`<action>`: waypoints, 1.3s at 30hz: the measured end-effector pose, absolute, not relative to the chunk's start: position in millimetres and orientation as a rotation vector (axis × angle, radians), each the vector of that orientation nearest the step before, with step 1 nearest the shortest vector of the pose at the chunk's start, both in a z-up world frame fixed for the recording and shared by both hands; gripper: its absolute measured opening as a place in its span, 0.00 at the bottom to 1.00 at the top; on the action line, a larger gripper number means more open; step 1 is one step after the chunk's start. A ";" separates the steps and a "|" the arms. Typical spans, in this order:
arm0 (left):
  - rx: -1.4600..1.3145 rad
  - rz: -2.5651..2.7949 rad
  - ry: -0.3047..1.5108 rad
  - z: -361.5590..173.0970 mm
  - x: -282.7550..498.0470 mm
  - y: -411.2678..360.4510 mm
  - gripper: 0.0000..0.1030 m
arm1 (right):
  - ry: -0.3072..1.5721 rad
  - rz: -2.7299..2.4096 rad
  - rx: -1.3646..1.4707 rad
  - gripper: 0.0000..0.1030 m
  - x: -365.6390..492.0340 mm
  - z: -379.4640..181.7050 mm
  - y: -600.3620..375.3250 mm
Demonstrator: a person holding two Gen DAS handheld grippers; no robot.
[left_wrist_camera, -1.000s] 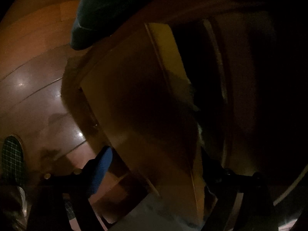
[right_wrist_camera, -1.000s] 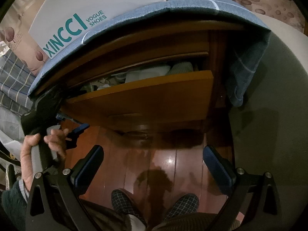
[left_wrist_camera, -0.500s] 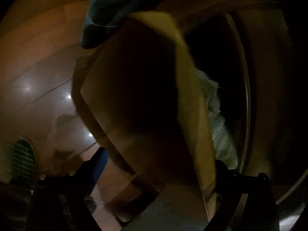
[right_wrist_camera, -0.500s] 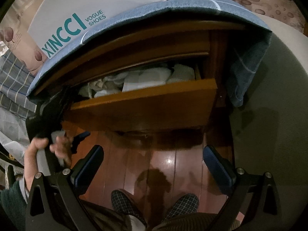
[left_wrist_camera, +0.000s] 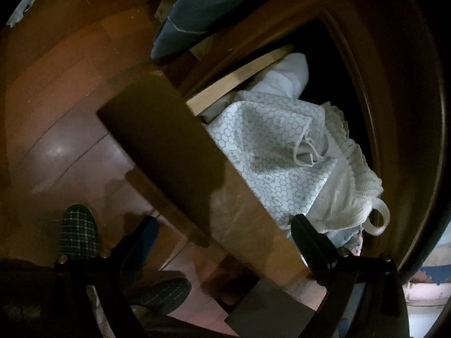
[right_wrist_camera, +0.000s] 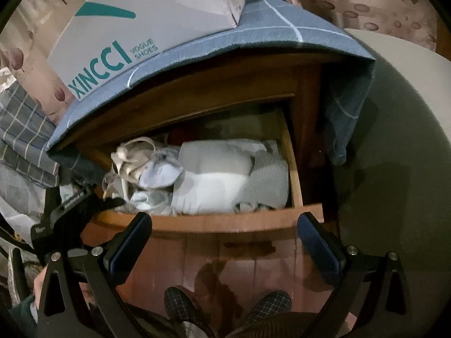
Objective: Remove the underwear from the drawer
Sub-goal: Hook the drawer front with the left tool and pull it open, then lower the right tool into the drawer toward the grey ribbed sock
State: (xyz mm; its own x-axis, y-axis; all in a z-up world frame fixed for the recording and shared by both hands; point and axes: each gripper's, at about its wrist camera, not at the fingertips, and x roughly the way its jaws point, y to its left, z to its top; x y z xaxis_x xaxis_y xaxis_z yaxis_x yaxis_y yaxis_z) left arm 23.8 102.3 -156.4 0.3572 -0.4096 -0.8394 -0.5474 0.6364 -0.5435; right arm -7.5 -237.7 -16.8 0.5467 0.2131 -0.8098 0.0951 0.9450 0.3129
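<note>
The wooden drawer point(right_wrist_camera: 236, 222) of a nightstand stands pulled out, full of folded pale underwear point(right_wrist_camera: 214, 177) and other light cloth. In the left wrist view the drawer front point(left_wrist_camera: 180, 163) runs between my fingers, with a honeycomb-print garment point(left_wrist_camera: 270, 152) and white lace cloth point(left_wrist_camera: 352, 174) behind it. My left gripper point(left_wrist_camera: 222, 242) is open and straddles the drawer front at its left end; it also shows in the right wrist view point(right_wrist_camera: 84, 205). My right gripper point(right_wrist_camera: 225, 242) is open and empty, in front of the drawer, above the floor.
A white shoe box point(right_wrist_camera: 146, 28) sits on a blue checked cloth point(right_wrist_camera: 267, 36) covering the nightstand top. A grey-white wall point(right_wrist_camera: 394, 140) is to the right. The person's checked slippers point(right_wrist_camera: 183, 304) stand on the wooden floor point(right_wrist_camera: 253, 262) below the drawer. Bedding point(right_wrist_camera: 22, 146) lies at the left.
The drawer has slid out from nearly closed to wide open, pulled by my left gripper. The clothes inside now show. My right gripper has moved closer to the drawer.
</note>
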 end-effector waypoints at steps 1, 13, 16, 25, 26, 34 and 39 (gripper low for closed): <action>-0.932 0.107 1.258 -156.8 20.4 103.2 0.95 | 0.993 0.070 0.351 1.00 -7.9 -17.1 -240.2; -0.755 0.117 1.374 -148.7 14.8 104.5 0.96 | 0.997 0.067 0.357 1.00 -5.5 -14.6 -243.0; -0.662 0.128 1.410 -147.3 19.2 102.4 0.96 | 1.003 0.071 0.345 1.00 -4.1 -14.8 -242.1; -0.489 0.107 1.462 -113.5 43.9 102.7 0.95 | 1.086 0.089 0.303 1.00 5.1 -17.8 -241.7; -0.471 0.105 1.466 -111.5 49.5 102.5 0.95 | 1.108 0.095 0.280 1.00 8.0 -17.1 -240.9; -0.412 0.130 1.512 -104.9 54.5 86.6 0.93 | 1.269 0.151 0.195 0.97 28.8 -15.7 -236.3; -0.335 0.125 1.504 -89.0 58.6 70.5 0.93 | 1.324 0.160 0.130 0.86 36.2 -16.3 -228.8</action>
